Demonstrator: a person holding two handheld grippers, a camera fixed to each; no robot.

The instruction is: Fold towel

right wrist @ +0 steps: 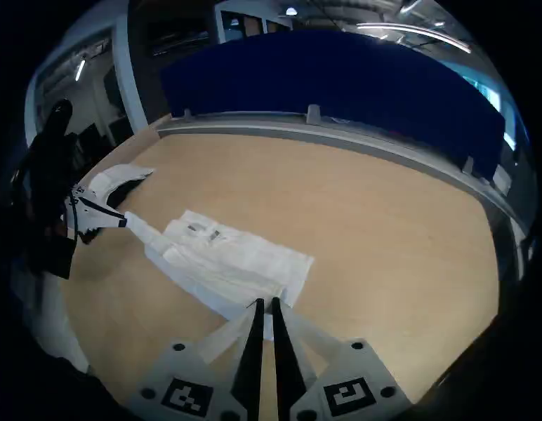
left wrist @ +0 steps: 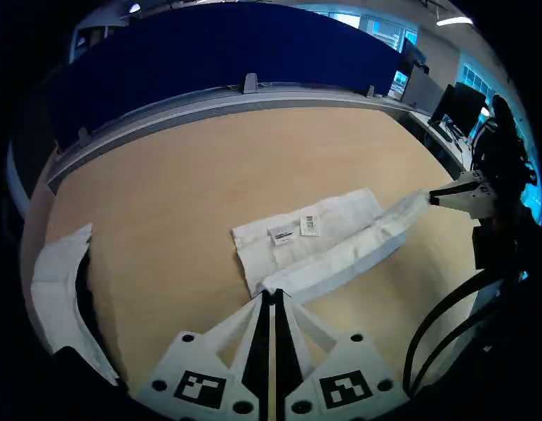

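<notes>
A long white cloth towel (left wrist: 320, 238) with small sewn-in labels lay partly folded near the middle of a pale wood-grain desk (left wrist: 201, 175), its near long edge doubled into a thick roll. The left gripper (left wrist: 272, 295) had its two fingers pressed together on one end corner of that rolled edge. The right gripper (right wrist: 266, 303) was likewise pinched onto the opposite end corner, so the towel stretched between the two. In the left gripper view the right gripper showed farther off at the desk's right side, holding the towel's far tip slightly lifted.

A second crumpled white cloth (left wrist: 57, 281) sat apart at the desk's left edge. Along the back of the desk ran a grey rail (left wrist: 201, 109) carrying a dark blue fabric partition screen (left wrist: 215, 56). Beyond it the room was an office, with dark monitors (left wrist: 457, 105) to the right, bright windows (left wrist: 383, 28) and strip ceiling lights (left wrist: 453, 21).
</notes>
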